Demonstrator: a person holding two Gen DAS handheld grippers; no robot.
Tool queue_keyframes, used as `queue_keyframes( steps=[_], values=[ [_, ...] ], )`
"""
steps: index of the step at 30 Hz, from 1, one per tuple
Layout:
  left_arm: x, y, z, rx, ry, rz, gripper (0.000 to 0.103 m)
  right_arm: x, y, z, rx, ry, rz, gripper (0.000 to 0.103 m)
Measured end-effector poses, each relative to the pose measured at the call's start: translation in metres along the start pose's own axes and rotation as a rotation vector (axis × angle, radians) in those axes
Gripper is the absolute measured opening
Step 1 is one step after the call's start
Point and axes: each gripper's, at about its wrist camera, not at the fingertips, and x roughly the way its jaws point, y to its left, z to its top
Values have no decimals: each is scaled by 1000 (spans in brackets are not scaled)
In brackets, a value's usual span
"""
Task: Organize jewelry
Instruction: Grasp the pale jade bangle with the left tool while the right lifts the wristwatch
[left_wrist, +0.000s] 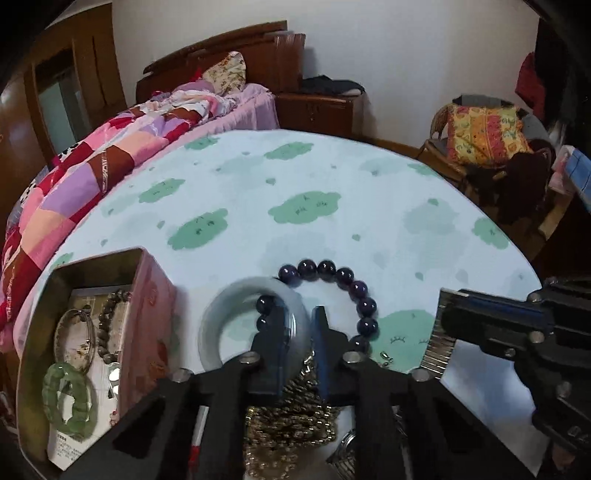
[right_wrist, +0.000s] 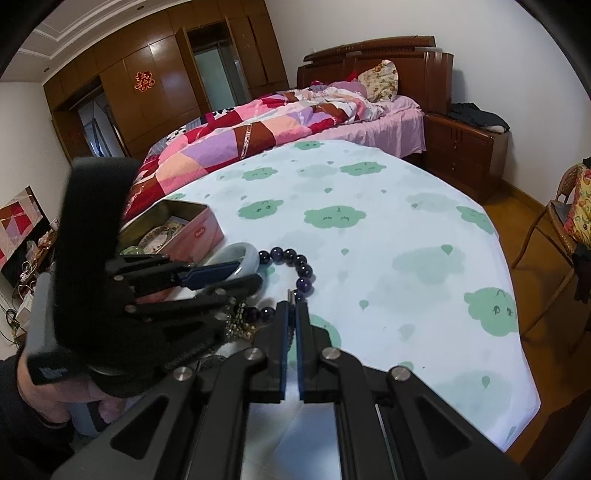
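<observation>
Jade bangle (left_wrist: 236, 317), lower-center frame: left gripper (left_wrist: 301, 332) fingers pinching its right rim; tin (left_wrist: 147, 295) just left. Right gripper (right_wrist: 291, 310) pressed together, empty.

Both wrist views look steeply down at the table (left_wrist: 332, 177), close above it; both share the bead bracelet (right_wrist: 295, 260).

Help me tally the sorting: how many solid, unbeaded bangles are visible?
3. A pale bangle lies on the tablecloth, gripped by the left tool; a green bangle and a thin silvery bangle sit in the tin. Others may be hidden.
</observation>
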Motion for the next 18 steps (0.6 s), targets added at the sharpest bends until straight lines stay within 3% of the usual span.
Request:
queue_keyframes(
  steps=[18],
  values=[
    [-95,28,6,-104,-224,-78,12,-29,29,21,-64,-86,41,5]
  ],
)
